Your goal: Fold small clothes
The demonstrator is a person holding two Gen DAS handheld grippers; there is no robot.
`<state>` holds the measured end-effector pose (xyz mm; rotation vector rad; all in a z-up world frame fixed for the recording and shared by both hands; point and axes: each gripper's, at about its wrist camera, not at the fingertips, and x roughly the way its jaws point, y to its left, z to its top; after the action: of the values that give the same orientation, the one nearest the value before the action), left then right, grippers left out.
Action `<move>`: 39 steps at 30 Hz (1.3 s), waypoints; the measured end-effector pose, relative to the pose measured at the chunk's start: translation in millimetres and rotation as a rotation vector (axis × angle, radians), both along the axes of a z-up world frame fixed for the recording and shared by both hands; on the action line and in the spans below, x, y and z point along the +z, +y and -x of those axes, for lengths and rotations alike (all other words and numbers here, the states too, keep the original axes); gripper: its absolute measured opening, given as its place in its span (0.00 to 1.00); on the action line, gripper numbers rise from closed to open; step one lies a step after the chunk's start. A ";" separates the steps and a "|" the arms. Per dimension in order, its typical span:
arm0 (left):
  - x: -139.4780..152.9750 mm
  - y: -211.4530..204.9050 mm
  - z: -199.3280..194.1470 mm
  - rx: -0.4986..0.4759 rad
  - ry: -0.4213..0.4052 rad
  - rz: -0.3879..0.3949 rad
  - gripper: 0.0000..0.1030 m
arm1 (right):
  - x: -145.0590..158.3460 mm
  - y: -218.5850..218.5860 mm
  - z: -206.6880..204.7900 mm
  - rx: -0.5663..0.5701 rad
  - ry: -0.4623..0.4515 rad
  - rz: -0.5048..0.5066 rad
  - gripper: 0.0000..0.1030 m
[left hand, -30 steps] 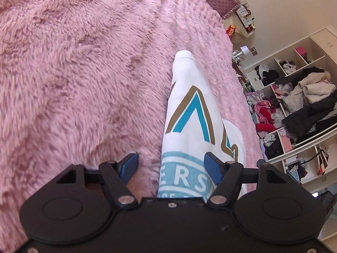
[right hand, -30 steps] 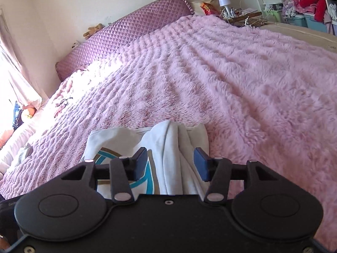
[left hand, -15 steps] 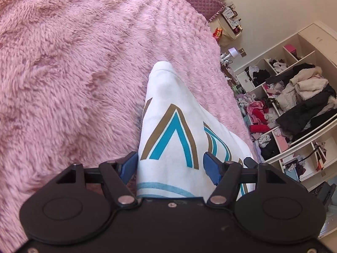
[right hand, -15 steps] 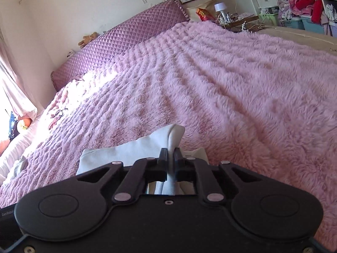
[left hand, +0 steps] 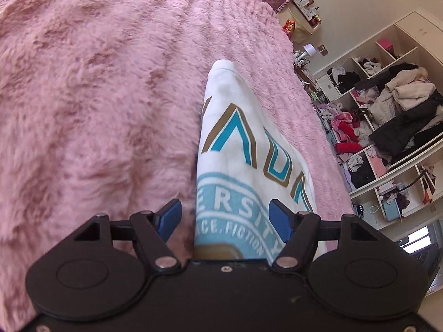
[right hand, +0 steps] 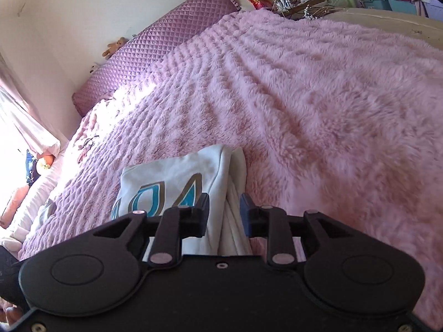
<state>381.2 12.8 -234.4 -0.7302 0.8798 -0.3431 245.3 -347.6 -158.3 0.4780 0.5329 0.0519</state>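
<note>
Lying folded narrow on the fluffy pink bed blanket (right hand: 318, 88), the white printed T-shirt (left hand: 238, 149) looks nearly done (both grippers' fingers apart, empty).

Left gripper (left hand: 225, 217): matte black plastic body, two round discs at sides, triangular cut-outs, black link arms on silver pivot pins, small screws along lower edge, blue pads (left hand: 170, 217) on jaws. Right gripper (right hand: 223, 215): same black build, silver pins, darker blue-black pads (right hand: 203, 215).
</note>
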 end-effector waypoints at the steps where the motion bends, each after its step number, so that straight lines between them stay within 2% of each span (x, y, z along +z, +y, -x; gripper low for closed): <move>1: -2.4 4.3 11.1 0.008 0.024 0.019 0.67 | -2.8 2.1 18.1 0.000 0.012 0.001 0.24; 5: -20.7 17.7 61.9 0.033 0.124 0.163 0.67 | -22.2 12.3 67.3 0.002 0.074 0.035 0.24; 9: -23.5 8.0 79.1 0.027 0.145 0.192 0.67 | -32.2 20.2 81.3 -0.010 0.069 0.028 0.25; 12: -25.5 -0.7 78.8 0.008 0.179 0.253 0.64 | -33.4 22.3 79.5 -0.024 0.061 0.009 0.27; 13: -25.6 -2.7 77.4 0.006 0.178 0.251 0.49 | -34.1 22.6 77.1 -0.026 0.069 0.013 0.23; 15: -20.6 -7.4 78.6 0.017 0.164 0.197 0.11 | -34.3 23.9 74.9 -0.042 0.081 0.023 0.08; 18: -14.2 -2.7 87.7 0.040 0.108 0.222 0.09 | -26.1 23.2 85.5 -0.073 0.029 0.016 0.06; 19: -12.7 0.2 92.1 0.038 0.091 0.203 0.09 | -25.7 21.9 89.2 -0.084 0.017 0.009 0.04; 24: -39.3 2.5 90.3 0.022 0.153 0.126 0.11 | -55.5 21.3 84.0 -0.100 0.101 -0.002 0.03; 29: -50.1 9.7 90.3 0.027 0.177 0.167 0.14 | -59.0 24.2 84.7 -0.103 0.092 0.025 0.03; 32: -34.9 15.3 94.6 0.032 0.169 0.158 0.13 | -48.0 24.3 84.8 -0.084 0.087 0.060 0.04; 34: -18.2 20.8 102.0 0.044 0.132 0.101 0.09 | -35.3 26.3 89.5 -0.095 0.060 0.084 0.17; 36: -0.5 22.3 105.0 0.039 0.082 0.048 0.10 | -20.9 30.3 91.6 -0.089 0.011 0.116 0.17; 39: 17.3 15.9 99.4 0.014 0.023 0.033 0.10 | -7.7 38.5 80.4 -0.048 -0.040 0.153 0.18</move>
<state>281.8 28.6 -217.1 -0.7716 0.8918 -0.3377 164.9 -309.1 -166.0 0.3394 0.4818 -0.0254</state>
